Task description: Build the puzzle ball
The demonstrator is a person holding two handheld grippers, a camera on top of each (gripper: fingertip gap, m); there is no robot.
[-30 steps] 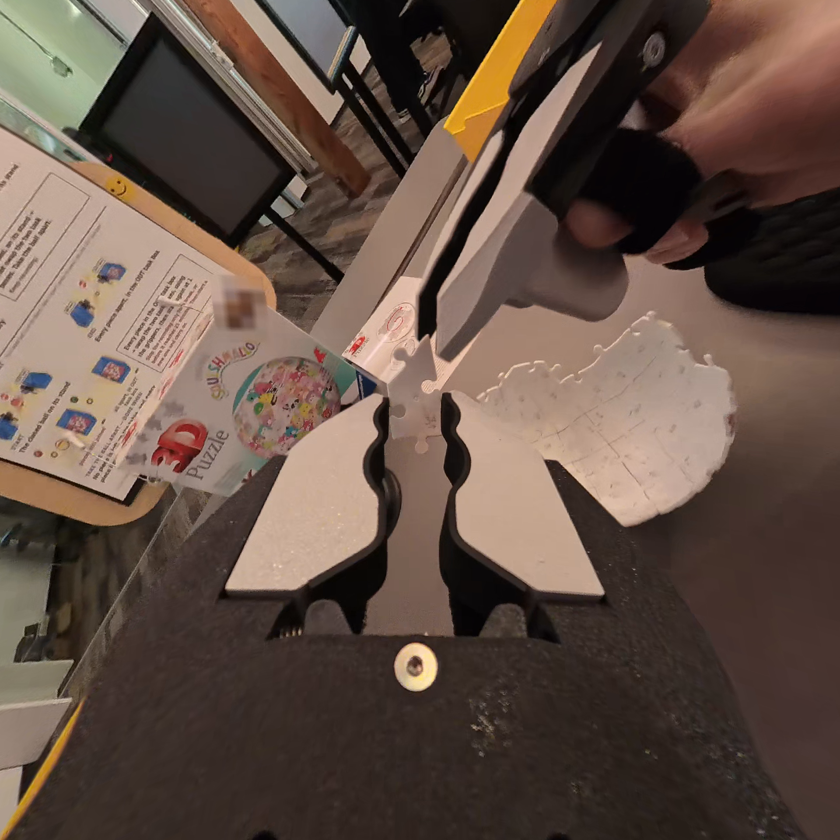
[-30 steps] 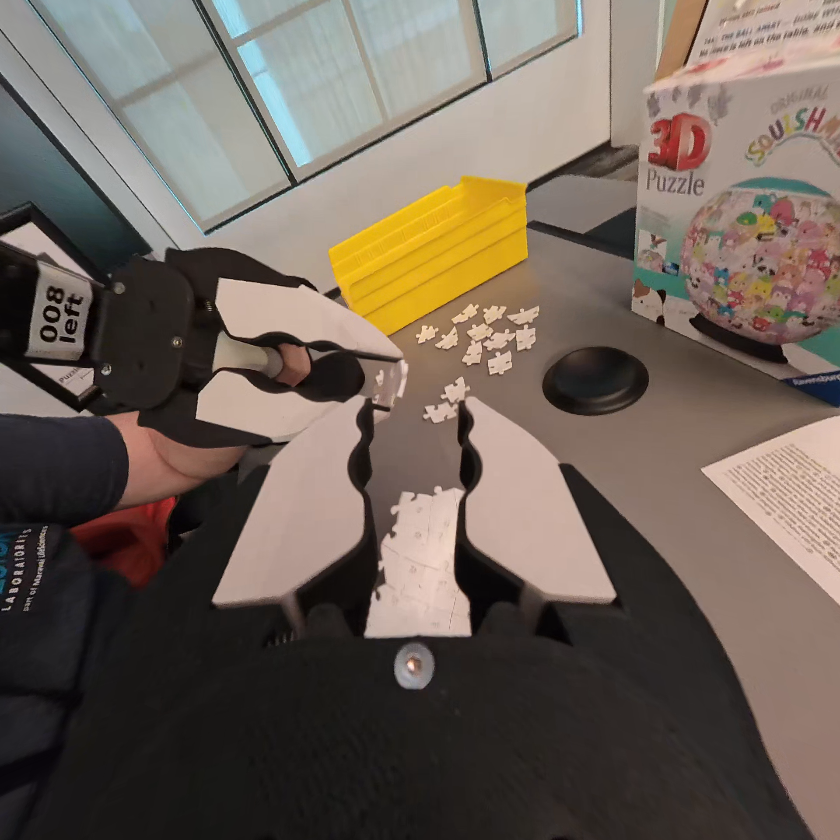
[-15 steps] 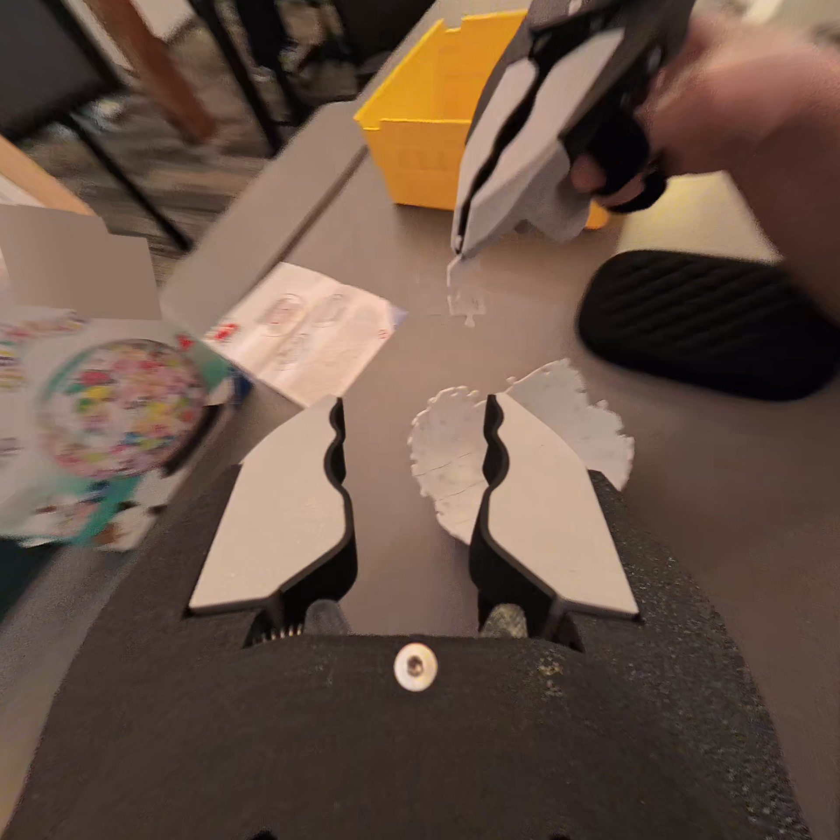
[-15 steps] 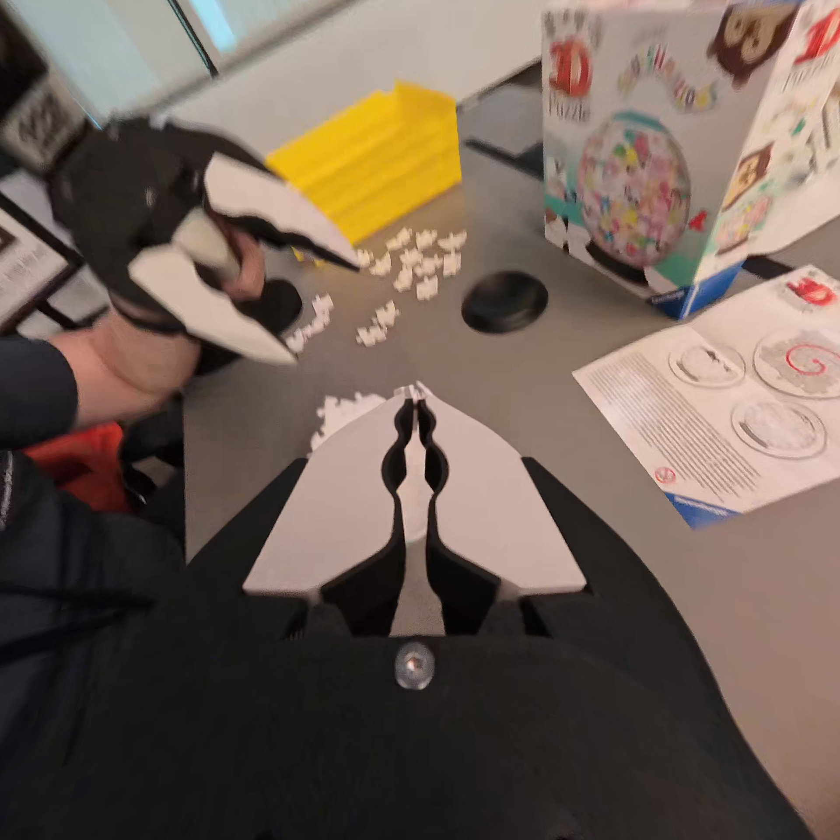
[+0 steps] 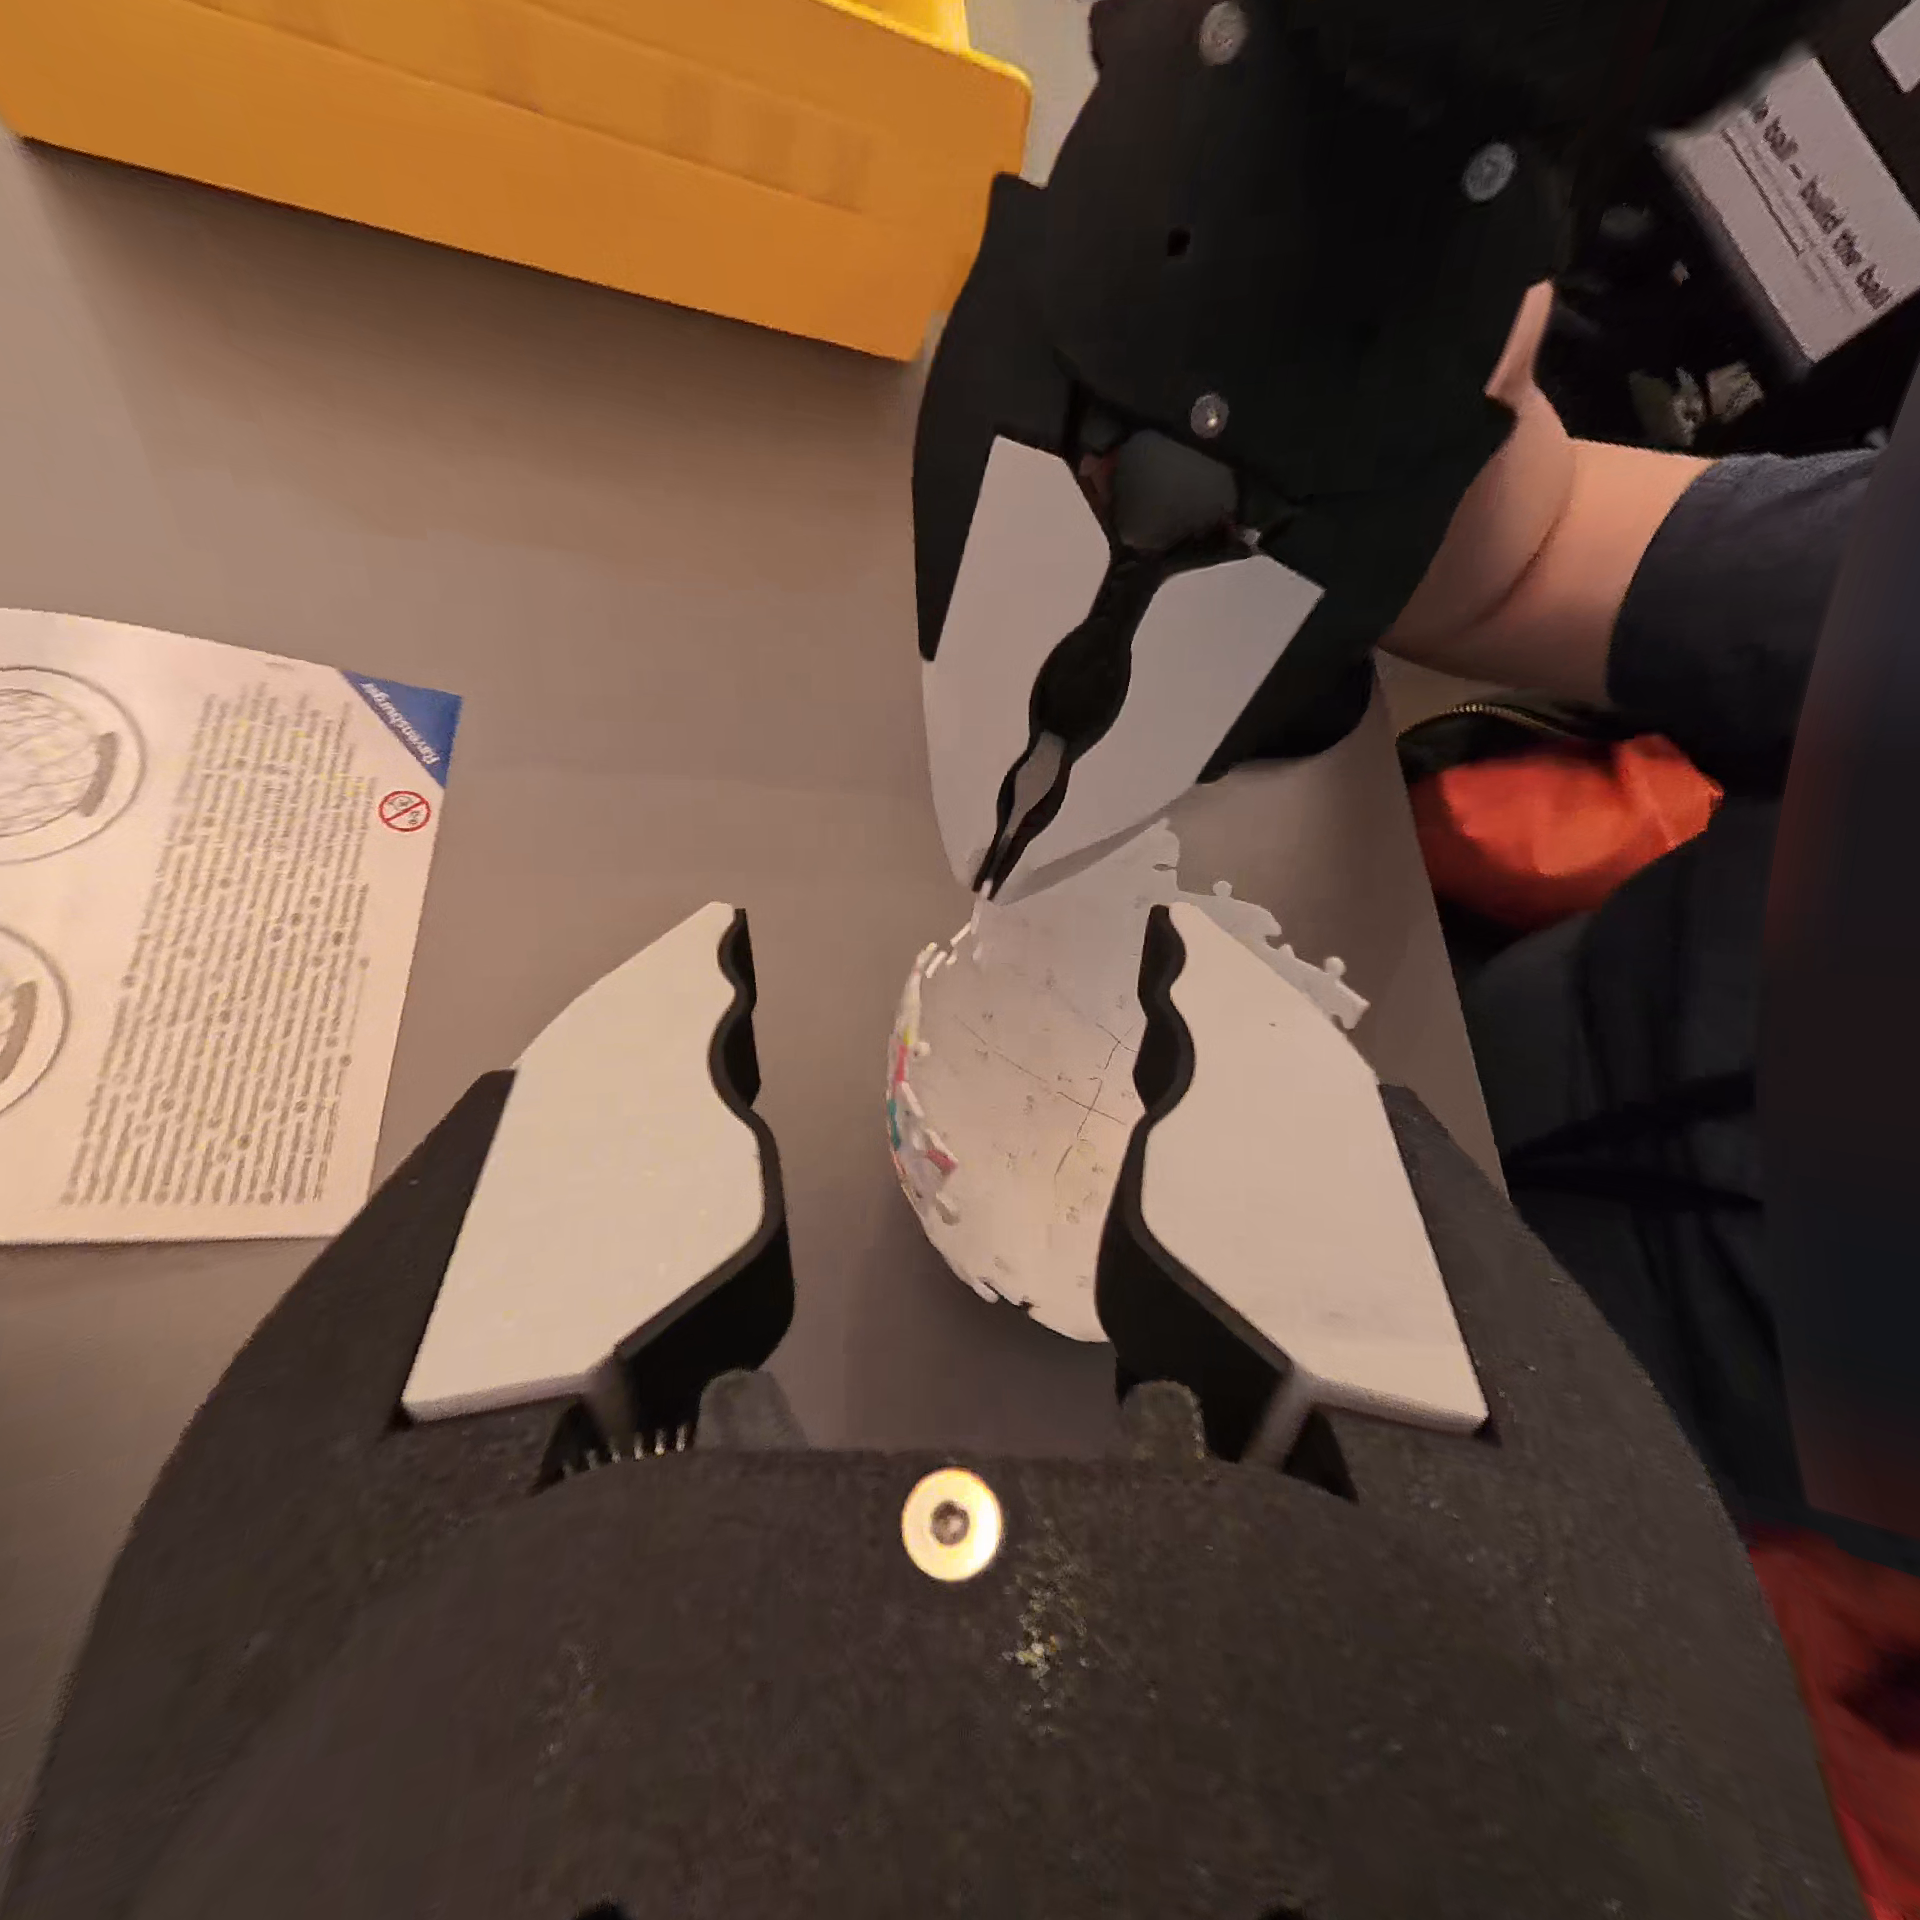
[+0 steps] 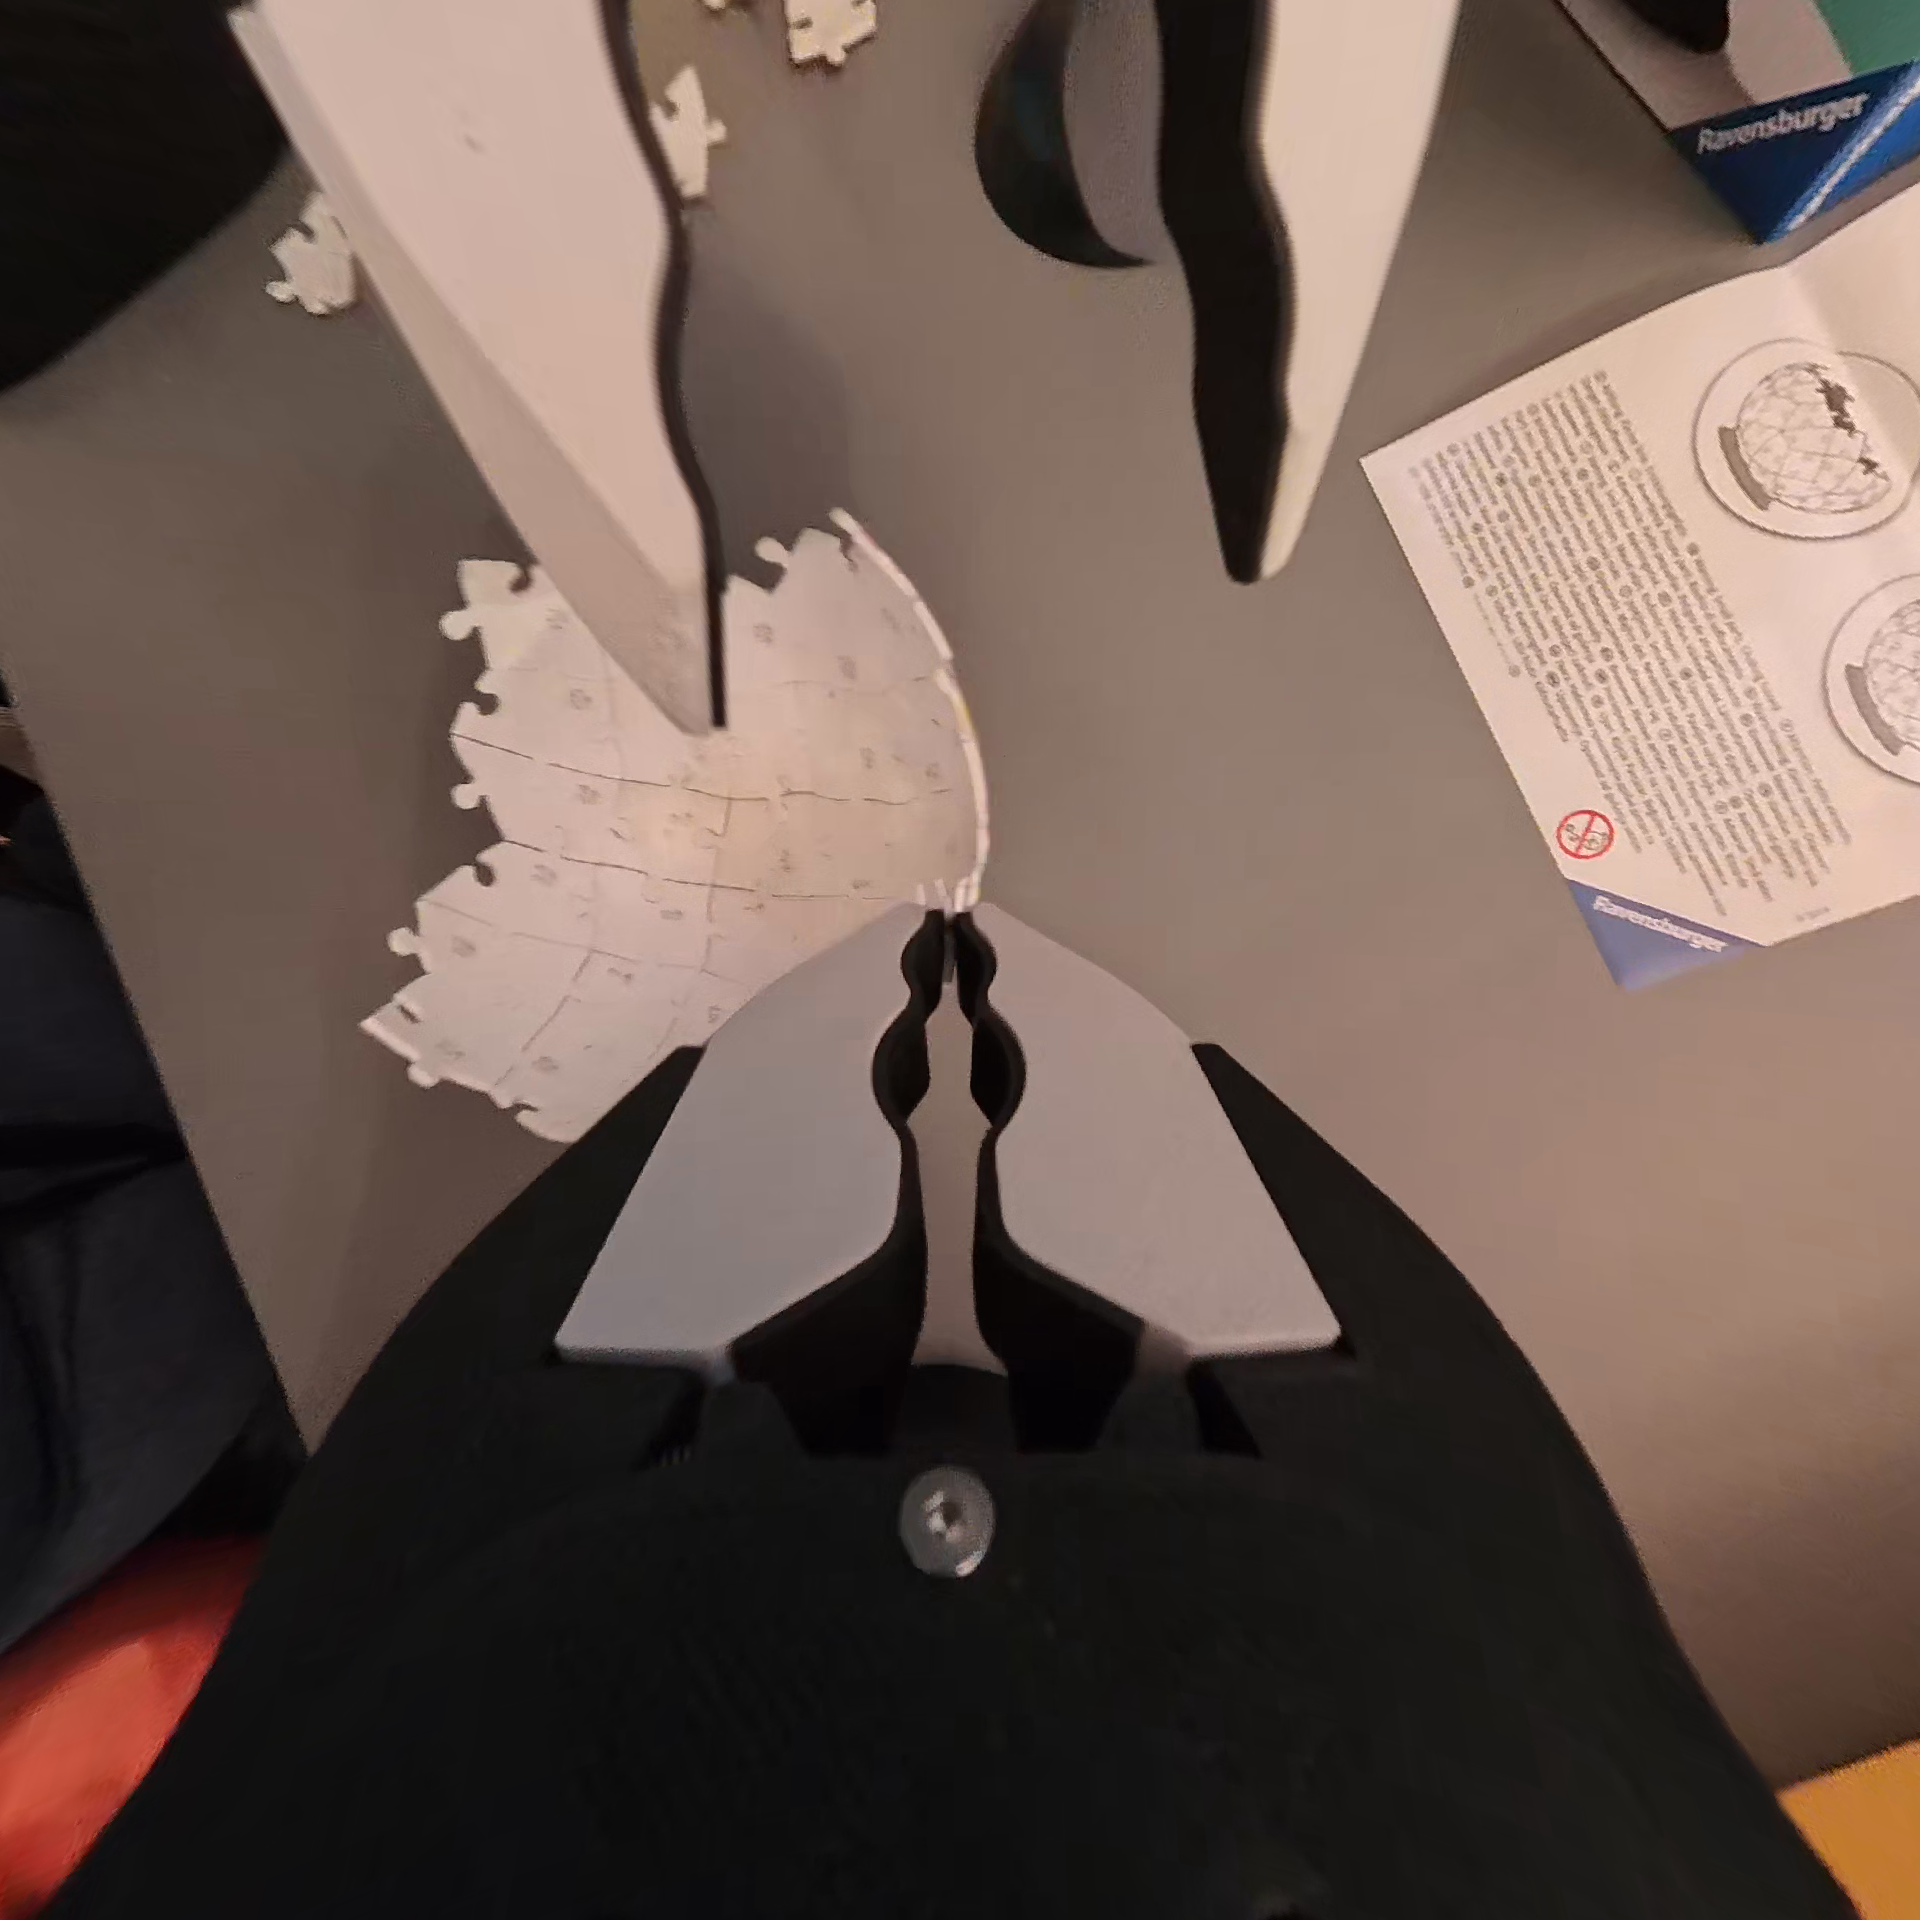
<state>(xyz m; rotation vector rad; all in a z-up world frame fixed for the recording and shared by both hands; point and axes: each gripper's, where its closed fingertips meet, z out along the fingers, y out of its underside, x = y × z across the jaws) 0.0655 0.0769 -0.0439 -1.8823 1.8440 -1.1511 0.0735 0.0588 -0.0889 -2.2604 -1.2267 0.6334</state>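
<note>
While the left gripper (image 5: 945, 1023) stands wide open and empty, the right gripper (image 6: 948, 914) is pinched on a puzzle piece (image 6: 948, 902). The piece touches the curved puzzle shell's (image 6: 727, 821) rim.

Grey matte tabletop (image 5: 582, 488), smooth and evenly lit with soft shadows. Yellow plastic bin (image 5: 540, 145) stands at its far side. Printed leaflet (image 5: 208, 935) lies flat on the surface to one side; corner of a blue-edged box (image 6: 1808, 145) just beyond it. Past the tabletop's edge, an orange item (image 5: 1558, 821) and dark fabric, too blurred to identify.
</note>
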